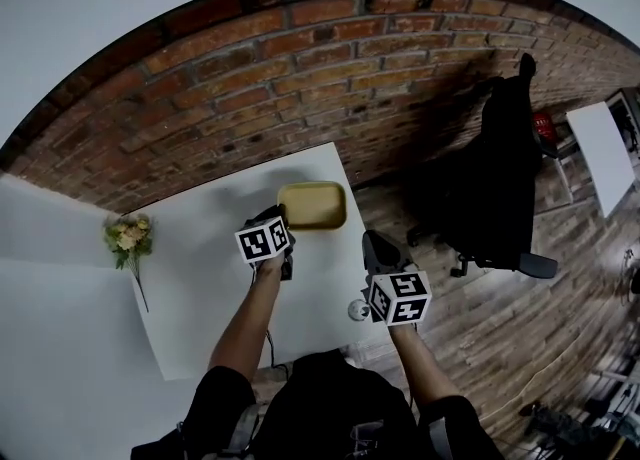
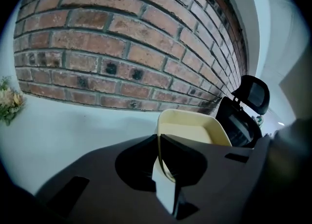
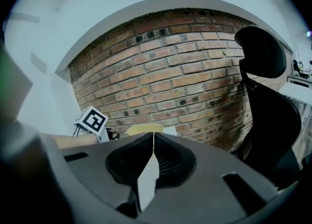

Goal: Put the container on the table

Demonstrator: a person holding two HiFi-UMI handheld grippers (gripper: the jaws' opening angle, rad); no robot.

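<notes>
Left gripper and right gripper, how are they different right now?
The left gripper is pinching the rim of the yellow container; the right gripper has its jaws together on nothing. The left gripper is over the white table; the right gripper is out by the table's edge, nearer the black chair. Both have shut jaws and point toward the brick wall.

The pale yellow rectangular plastic container point(image 1: 312, 205): smooth, slight sheen. White rectangular surface point(image 1: 190, 278): smooth, matt. Red-brown brick wall point(image 1: 300, 68): rough, matt, recessed mortar. Brown plank floor point(image 1: 520, 338): wood-grained, dull. Left tongs point(image 2: 158, 139) and right tongs point(image 3: 152, 139): dark matt plastic.
</notes>
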